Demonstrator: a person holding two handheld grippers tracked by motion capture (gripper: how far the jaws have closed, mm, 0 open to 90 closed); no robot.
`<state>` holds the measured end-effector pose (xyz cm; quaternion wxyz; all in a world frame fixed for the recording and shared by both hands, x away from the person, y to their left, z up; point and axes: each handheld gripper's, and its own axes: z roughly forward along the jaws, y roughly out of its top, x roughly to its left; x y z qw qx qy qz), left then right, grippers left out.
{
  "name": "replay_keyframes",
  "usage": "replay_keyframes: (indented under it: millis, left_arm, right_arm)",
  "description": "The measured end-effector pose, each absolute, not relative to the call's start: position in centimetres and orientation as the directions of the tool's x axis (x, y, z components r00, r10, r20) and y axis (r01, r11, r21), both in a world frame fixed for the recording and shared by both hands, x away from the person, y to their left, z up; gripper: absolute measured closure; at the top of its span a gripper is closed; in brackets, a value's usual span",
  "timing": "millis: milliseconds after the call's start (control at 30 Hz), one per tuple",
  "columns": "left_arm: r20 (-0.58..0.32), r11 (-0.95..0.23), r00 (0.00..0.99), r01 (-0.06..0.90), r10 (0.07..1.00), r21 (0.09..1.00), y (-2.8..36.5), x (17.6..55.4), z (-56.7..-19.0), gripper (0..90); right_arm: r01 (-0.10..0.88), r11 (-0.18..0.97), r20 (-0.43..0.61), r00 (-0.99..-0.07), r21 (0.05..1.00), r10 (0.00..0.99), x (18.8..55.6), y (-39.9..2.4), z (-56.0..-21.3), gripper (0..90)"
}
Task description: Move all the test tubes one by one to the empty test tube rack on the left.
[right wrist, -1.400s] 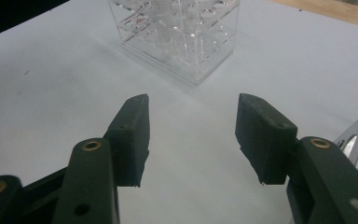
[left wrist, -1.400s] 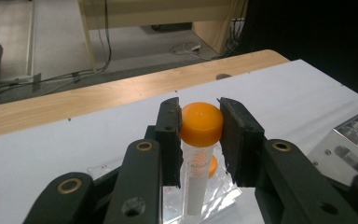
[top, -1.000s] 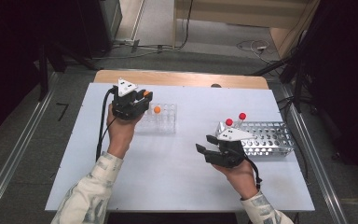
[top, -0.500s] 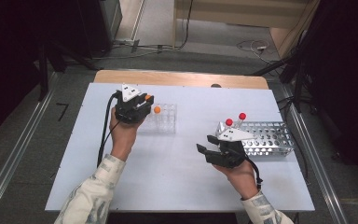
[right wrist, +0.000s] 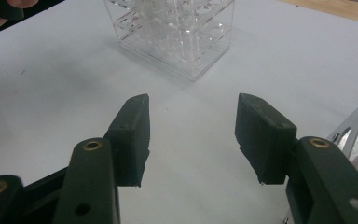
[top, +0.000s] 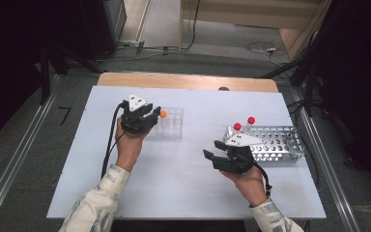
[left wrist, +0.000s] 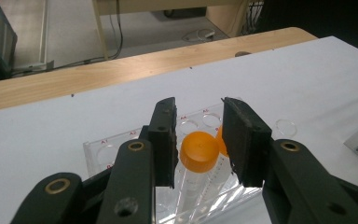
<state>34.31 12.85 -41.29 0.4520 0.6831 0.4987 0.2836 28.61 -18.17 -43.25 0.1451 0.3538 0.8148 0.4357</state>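
White table; second orange cap behind left gripper view's orange-capped tube.

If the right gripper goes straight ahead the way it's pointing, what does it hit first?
Probably the clear tube rack. In the right gripper view the right gripper has its fingers open over bare white table, and the rack stands ahead, slightly left of centre. Depth is unclear, so it could clip the near corner.

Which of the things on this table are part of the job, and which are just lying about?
In use:
- orange-capped tube, standing in the clear rack, between the left gripper jaws, which have just been opening
- clear rack

Idle:
- metal rack
- two red-capped tubes
- right gripper, open, holding nothing
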Motion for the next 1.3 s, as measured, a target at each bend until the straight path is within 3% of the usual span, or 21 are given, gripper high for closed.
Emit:
replay_keyframes:
  millis: [167,267,300,367,400,433,700,1033,1300]
  left_arm:
    - [-0.079,-0.08,0.345,0.425,0.935,0.902,13.0,34.1,-41.0,63.1]
    - [-0.1,-0.065,0.352,0.428,0.931,0.901,13.1,33.8,-40.8,56.5]
    - [-0.11,-0.056,0.351,0.431,0.93,0.901,13.1,33.7,-40.7,45.1]
    - [-0.141,-0.036,0.362,0.441,0.921,0.897,13.3,33.5,-40.5,35.8]
    - [-0.152,-0.028,0.364,0.445,0.919,0.895,13.3,33.3,-40.4,35.8]
    - [-0.155,-0.028,0.368,0.446,0.917,0.895,13.3,33.1,-40.3,28.3]
    - [-0.157,-0.037,0.398,0.437,0.904,0.899,12.8,31.6,-40.0,10.4]
    - [-0.171,-0.063,0.469,0.442,0.866,0.895,11.9,31.0,-40.2,6.5]
    - [-0.17,-0.072,0.479,0.446,0.861,0.892,11.8,30.9,-40.5,6.6]
  right_arm:
    - [0.449,0.365,0.072,-0.705,0.816,0.706,28.6,-18.3,-43.1,43.6]
    - [0.451,0.358,0.076,-0.7,0.817,0.71,28.5,-18.6,-43.0,43.2]
    - [0.448,0.357,0.073,-0.699,0.82,0.711,28.4,-18.9,-42.9,42.2]
    - [0.45,0.352,0.074,-0.695,0.821,0.715,28.3,-19.3,-42.8,40.3]
    - [0.45,0.352,0.074,-0.695,0.821,0.715,28.3,-19.3,-42.8,40.3]
    - [0.451,0.346,0.078,-0.691,0.823,0.718,28.1,-19.8,-42.8,38.3]
    - [0.458,0.311,0.082,-0.657,0.833,0.749,27.8,-21.9,-42.5,30.0]
    - [0.47,0.287,0.067,-0.604,0.835,0.794,28.4,-23.5,-42.7,27.7]
    - [0.463,0.272,0.03,-0.547,0.843,0.837,29.8,-23.6,-43.3,31.2]
